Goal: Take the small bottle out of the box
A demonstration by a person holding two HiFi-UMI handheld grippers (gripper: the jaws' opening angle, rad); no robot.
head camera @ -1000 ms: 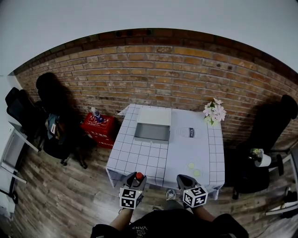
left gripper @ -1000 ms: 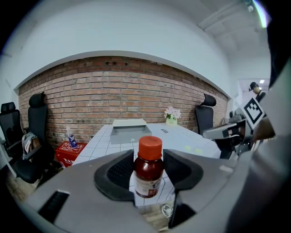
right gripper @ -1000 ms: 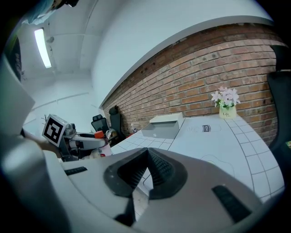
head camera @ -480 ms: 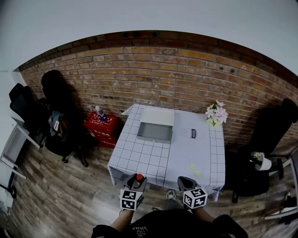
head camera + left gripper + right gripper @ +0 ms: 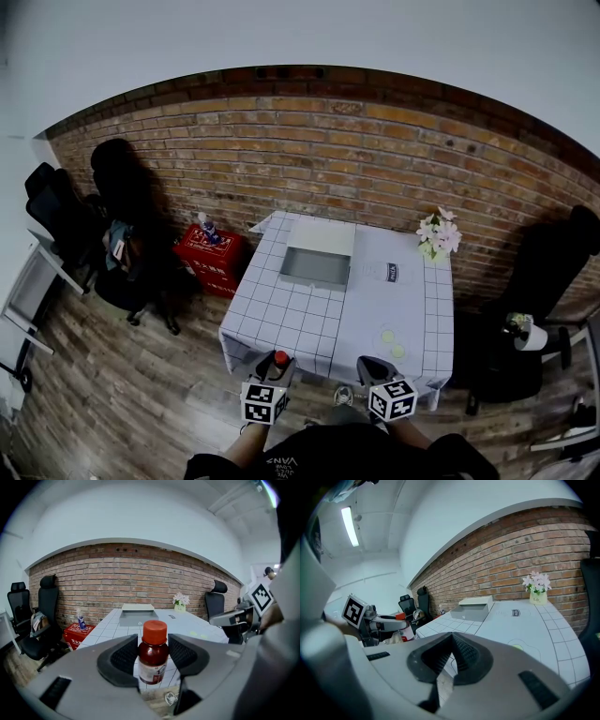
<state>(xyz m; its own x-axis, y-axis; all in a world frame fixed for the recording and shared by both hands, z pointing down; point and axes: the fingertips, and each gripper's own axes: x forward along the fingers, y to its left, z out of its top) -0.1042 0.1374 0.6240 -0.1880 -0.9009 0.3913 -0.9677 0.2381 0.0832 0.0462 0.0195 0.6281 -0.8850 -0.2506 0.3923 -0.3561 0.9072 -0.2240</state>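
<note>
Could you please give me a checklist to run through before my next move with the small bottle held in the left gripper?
1. Grip: the left gripper has its jaws clamped on the small brown bottle with the red cap, which stands upright: ok.
2. Cap on the bottle: ok.
3. Bottle out of the grey open box: ok, it is held short of the near edge of the white checked table.
4. Right gripper free: jaws together, nothing between them: ok.
5. Bare table surface in front of the box for setting down: ok.
6. Box otherwise empty: cannot tell.
</note>
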